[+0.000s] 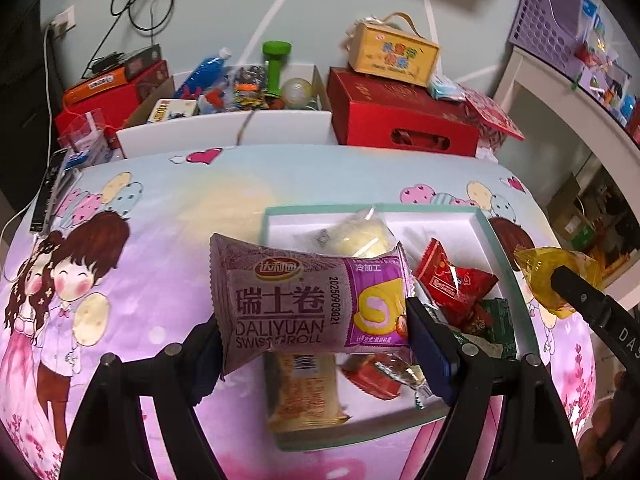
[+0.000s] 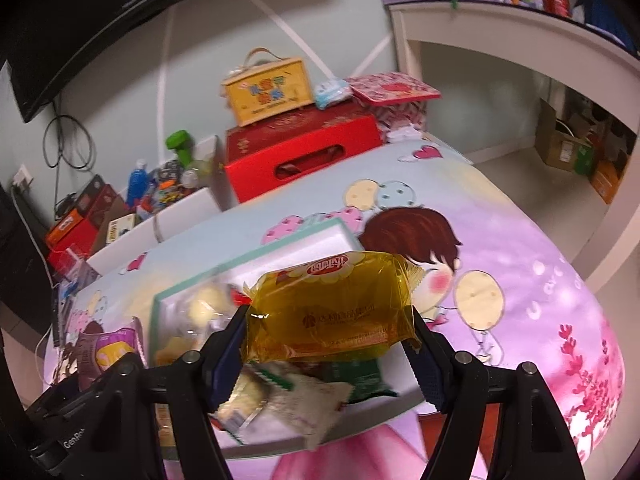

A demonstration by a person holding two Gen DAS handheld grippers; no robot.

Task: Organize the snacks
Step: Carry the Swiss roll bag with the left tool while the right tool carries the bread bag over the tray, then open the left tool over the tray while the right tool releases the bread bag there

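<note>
Two snacks are up off the bed at once, one in each tool; my left tool (image 1: pixel 316 344) is clamped on a purple Swiss roll (image 1: pixel 308 300), its blue pads pressing the two short ends of the pack, which lies crosswise between them with the print facing me; the roll hangs over the near left edge of the tray (image 1: pixel 486 220), partly above the bedspread (image 1: pixel 160 248); my right tool (image 2: pixel 328 348) grips a yellow cake (image 2: pixel 332 312) in clear amber wrap, again end to end, and holds it above the tray's near right part; from the left camera I see that cake at the far right, past the tray's right rim, on the tip of the other tool; from the right camera the purple roll shows low at the left.

Inside the white tray, rimmed in pale green, lie several more packs: a pale yellow bun (image 1: pixel 360 232) in clear wrap toward the back, a red pack (image 1: pixel 452 280) right of centre, a green pack (image 1: pixel 496 320) beside it, an orange-tan pack (image 1: pixel 304 392) at the front, and a small red one (image 1: pixel 372 376) near that; the right view is blurred over the tray, so I cannot sort those packs there.

Behind the bed stand a red box (image 1: pixel 400 116) with a yellow case (image 1: pixel 394 52) on top, and a white bin (image 1: pixel 224 128) of toys.
</note>
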